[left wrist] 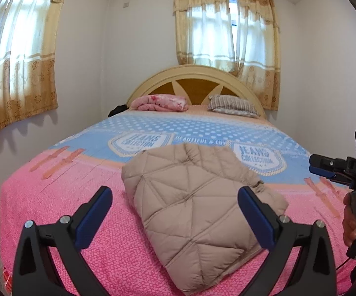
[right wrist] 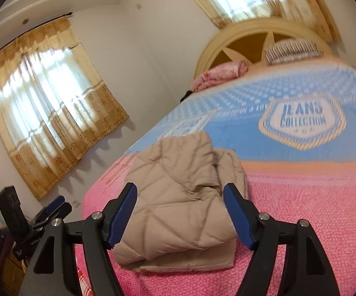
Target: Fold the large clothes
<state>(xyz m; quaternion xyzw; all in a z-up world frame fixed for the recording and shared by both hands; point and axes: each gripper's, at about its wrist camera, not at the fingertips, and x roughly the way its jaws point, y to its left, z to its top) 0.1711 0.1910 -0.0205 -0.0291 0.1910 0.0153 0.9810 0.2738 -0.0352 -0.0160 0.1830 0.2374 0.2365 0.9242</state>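
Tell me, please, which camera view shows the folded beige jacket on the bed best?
The left wrist view: the jacket is sharp there, its quilted top almost wholly visible between the open left gripper. The right wrist view shows the jacket blurred, from its side, with stacked folded layers at the near edge.

The folded puffer jacket (left wrist: 197,212) is plain beige-tan, stitched in a diamond quilt pattern. Under it the bedspread (left wrist: 54,197) is speckled pink at the near end, then a peach band, then light blue with white dots and blue-and-white "JEANS COLLECTION" badges edged in yellow. The headboard (left wrist: 195,79) is cream with brown panels. A pink floral blanket (left wrist: 159,102) and a grey-and-white striped pillow (left wrist: 232,104) lie before it. The curtains (left wrist: 227,29) are sheer white with gold flowered borders. Both tools, left tool (left wrist: 175,212) and right tool (right wrist: 180,212), are black with blue pads.
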